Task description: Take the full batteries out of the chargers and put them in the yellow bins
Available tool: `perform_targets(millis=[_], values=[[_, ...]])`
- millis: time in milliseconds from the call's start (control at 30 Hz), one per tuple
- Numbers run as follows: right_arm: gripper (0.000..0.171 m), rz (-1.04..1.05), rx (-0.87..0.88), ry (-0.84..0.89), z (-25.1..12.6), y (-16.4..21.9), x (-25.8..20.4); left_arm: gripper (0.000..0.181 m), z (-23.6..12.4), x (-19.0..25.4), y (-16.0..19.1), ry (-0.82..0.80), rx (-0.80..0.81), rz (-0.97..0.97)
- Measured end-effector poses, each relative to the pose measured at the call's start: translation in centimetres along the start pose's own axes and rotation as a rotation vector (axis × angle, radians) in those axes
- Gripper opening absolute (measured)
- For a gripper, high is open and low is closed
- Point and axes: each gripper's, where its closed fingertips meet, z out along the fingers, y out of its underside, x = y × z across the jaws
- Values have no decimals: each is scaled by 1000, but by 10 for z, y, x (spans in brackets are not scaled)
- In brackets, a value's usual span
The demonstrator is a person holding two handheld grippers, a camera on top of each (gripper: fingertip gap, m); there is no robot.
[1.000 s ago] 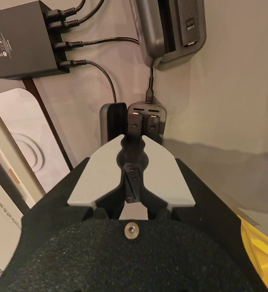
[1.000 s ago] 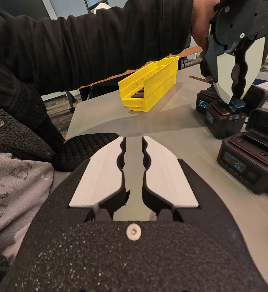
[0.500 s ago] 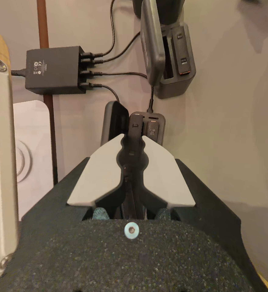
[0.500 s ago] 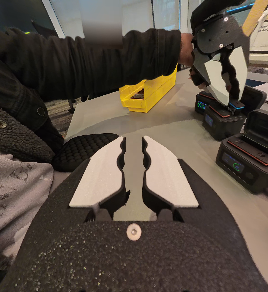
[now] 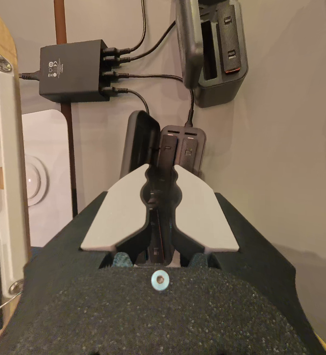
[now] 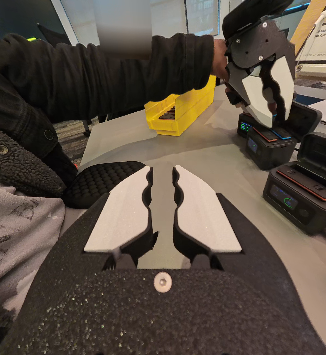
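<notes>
Left gripper (image 5: 161, 168): pale grey, wedge-shaped fingers (image 5: 125, 207) with wavy black inner edges, set in a black, grainy body, clamped on a slim black battery (image 5: 167, 151). The battery has a textured face and a thin red edge; its far end stands over the left slot of the middle charger (image 5: 183, 149), a dark rounded box whose hinged lid (image 5: 139, 140) stands open to the left. A second battery (image 5: 188, 151) sits in the right slot. Whether the gripped battery still touches its slot cannot be told.

Behind, another charger (image 5: 221, 57) with open lid holds one battery beside an empty slot. Black cables (image 5: 154, 75) run from the chargers to a black, boxy power hub (image 5: 73, 71) on the matt grey worktop (image 5: 273, 172).

Right gripper (image 6: 162, 168): the same make, fingers apart with nothing between them, held low over the worktop. In its view the left gripper (image 6: 276, 119) points down at the middle charger (image 6: 267, 146); a black sleeve (image 6: 110, 76) crosses in front of the yellow bin (image 6: 183, 117), a long, glossy plastic tray with dark batteries lying in a row inside. A near charger (image 6: 300, 201) shows a lit green ring on its front screen. A black, dimpled pad (image 6: 102, 182) lies at the worktop's near edge.
</notes>
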Motion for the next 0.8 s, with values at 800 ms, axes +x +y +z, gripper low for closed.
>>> perform_targets(millis=[800], values=[[19, 10, -5, -12, 1, 1, -1, 2, 3, -2, 5, -67, -215, 116]])
